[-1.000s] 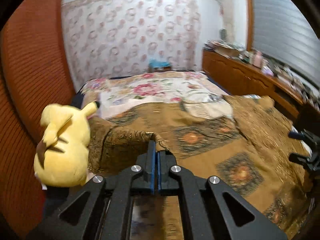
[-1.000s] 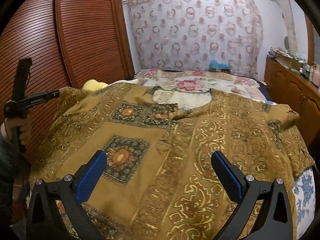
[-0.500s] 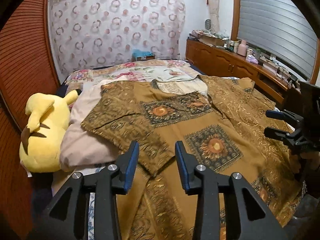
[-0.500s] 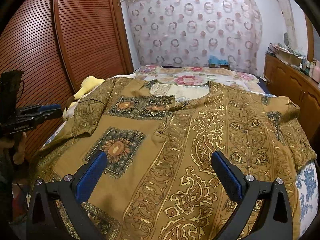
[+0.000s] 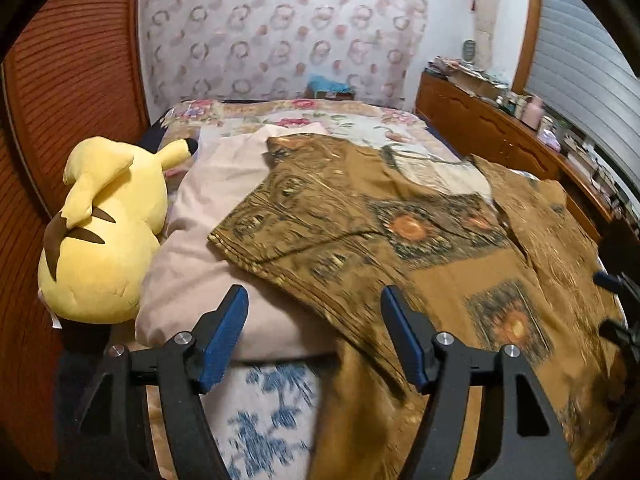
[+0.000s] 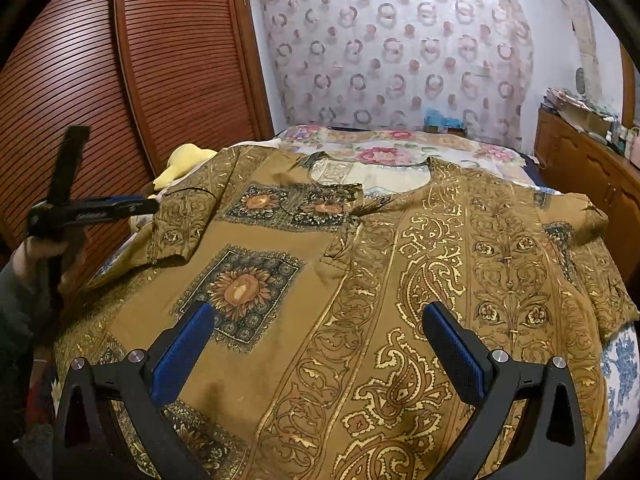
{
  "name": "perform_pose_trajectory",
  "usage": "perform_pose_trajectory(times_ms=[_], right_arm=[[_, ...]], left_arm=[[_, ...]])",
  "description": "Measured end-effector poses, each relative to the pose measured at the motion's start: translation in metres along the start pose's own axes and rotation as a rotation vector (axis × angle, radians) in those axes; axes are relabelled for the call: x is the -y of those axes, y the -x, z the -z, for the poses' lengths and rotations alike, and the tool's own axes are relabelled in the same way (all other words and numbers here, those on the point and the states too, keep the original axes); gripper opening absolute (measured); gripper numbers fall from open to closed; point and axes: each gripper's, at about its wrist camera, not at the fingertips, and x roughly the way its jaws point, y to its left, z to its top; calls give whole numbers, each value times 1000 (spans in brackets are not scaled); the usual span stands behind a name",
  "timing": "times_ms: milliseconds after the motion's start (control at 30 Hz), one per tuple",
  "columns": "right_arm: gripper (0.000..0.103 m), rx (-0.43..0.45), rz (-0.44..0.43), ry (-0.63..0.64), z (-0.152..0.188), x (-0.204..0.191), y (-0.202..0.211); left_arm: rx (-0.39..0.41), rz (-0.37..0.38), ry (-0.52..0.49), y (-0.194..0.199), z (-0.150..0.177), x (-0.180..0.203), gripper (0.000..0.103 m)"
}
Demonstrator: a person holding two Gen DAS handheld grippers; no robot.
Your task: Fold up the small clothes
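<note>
Both the left tool [image 5: 314,336] and right tool [image 6: 318,344] hang spread wide and empty above the brown patterned shirt [image 6: 360,280] lying flat ahead on the bed [image 5: 264,412].

shirt [image 6: 360,280]: mustard-brown, gold paisley scrollwork, dark squares with orange sunflowers
my finger pads [image 6: 182,354]: blue on black frames
plush toy [image 5: 104,232]: yellow, brown stripes, black ear tip
pillow [image 5: 208,248]: pale pink
sheet [image 5: 264,412]: white, blue floral
curtain [image 6: 400,52]: white, pink rings
</note>
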Motion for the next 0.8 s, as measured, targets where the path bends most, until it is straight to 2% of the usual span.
perform_pose_trajectory(times_ms=[67, 167, 367, 467, 533, 633, 800], right_arm=[[103, -2, -1, 0, 1, 0, 0], [103, -6, -3, -1, 3, 0, -1], [103, -11, 1, 12, 3, 2, 2], [103, -13, 4, 10, 3, 5, 3], [103, -14, 4, 7, 4, 7, 4], [103, -12, 6, 2, 4, 9, 6], [103, -14, 11, -1, 5, 12, 8]], left_arm=[[-1, 10, 24, -7, -4, -5, 70], [-37, 100, 94, -20, -7, -17, 65], [-50, 64, 73, -25, -6, -12, 61], [-49, 60, 59, -24, -8, -7, 43], [-43, 46, 57, -22, -12, -5, 13], [0, 44, 38, -14, -21, 1, 6], [33, 63, -30, -4, -39, 30, 3]])
